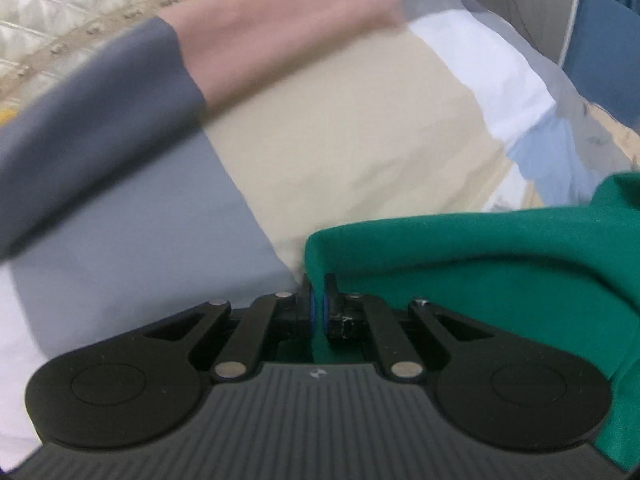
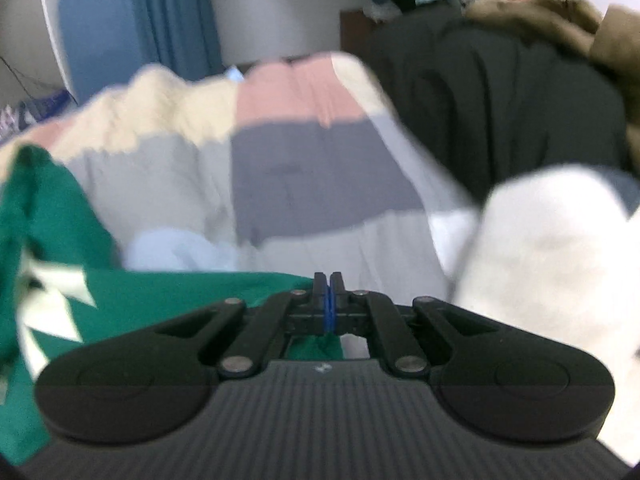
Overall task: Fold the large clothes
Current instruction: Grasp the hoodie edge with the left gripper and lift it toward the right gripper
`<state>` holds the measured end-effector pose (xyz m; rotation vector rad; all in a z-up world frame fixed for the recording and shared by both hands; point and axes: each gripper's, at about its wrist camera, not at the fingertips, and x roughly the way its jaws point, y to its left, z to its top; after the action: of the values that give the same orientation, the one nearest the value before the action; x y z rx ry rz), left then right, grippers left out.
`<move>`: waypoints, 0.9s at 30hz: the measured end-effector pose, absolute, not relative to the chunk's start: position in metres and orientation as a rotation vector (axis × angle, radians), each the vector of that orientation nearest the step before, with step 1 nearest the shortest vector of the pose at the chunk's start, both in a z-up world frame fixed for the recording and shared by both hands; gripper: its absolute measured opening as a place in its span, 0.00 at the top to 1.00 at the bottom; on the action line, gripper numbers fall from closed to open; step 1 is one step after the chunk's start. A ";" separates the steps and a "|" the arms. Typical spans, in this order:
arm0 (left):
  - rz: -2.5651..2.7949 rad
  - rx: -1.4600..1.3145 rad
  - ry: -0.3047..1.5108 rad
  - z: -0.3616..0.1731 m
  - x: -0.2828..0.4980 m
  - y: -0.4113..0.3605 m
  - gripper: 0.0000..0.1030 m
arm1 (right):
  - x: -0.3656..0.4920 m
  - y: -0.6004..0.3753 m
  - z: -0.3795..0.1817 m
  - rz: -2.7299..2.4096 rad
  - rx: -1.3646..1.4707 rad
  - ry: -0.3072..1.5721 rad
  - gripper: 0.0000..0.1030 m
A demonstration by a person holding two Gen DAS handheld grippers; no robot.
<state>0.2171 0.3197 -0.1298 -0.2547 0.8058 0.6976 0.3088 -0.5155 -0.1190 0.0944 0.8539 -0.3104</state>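
Left wrist view: the left gripper (image 1: 320, 300) and right gripper (image 2: 330, 300) each pinch an edge of the green garment (image 1: 480, 280), lifted over the patchwork-covered bed (image 1: 340, 152); no fold shows yet, so folding looks barely begun.

Motion blur smears both views. Ahead of the left gripper (image 1: 320, 304), the colour-block bedcover (image 1: 340, 140) shows no weave, and the green garment (image 1: 500, 272) runs off the right edge — its outline unknown. Right of the right gripper (image 2: 330, 300), a white bundle (image 2: 552, 248) is too blurred to identify; the dark coat (image 2: 500, 112) beyond is cut off.
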 end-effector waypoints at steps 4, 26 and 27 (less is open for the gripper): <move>0.668 -0.219 0.802 -0.132 0.220 0.315 0.96 | 0.305 -0.517 -0.135 -0.318 0.149 0.838 0.96; 0.432 -0.169 0.617 -0.049 0.139 0.187 0.36 | 0.246 -0.398 -0.040 -0.062 0.078 0.591 0.37; 0.417 -0.173 0.610 -0.048 0.134 0.182 0.35 | 0.245 -0.385 -0.039 -0.033 0.076 0.593 0.37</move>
<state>0.1339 0.1815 -0.0484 -0.1726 0.6104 0.4171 0.2450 -0.3849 -0.0388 0.0758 0.5929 -0.0329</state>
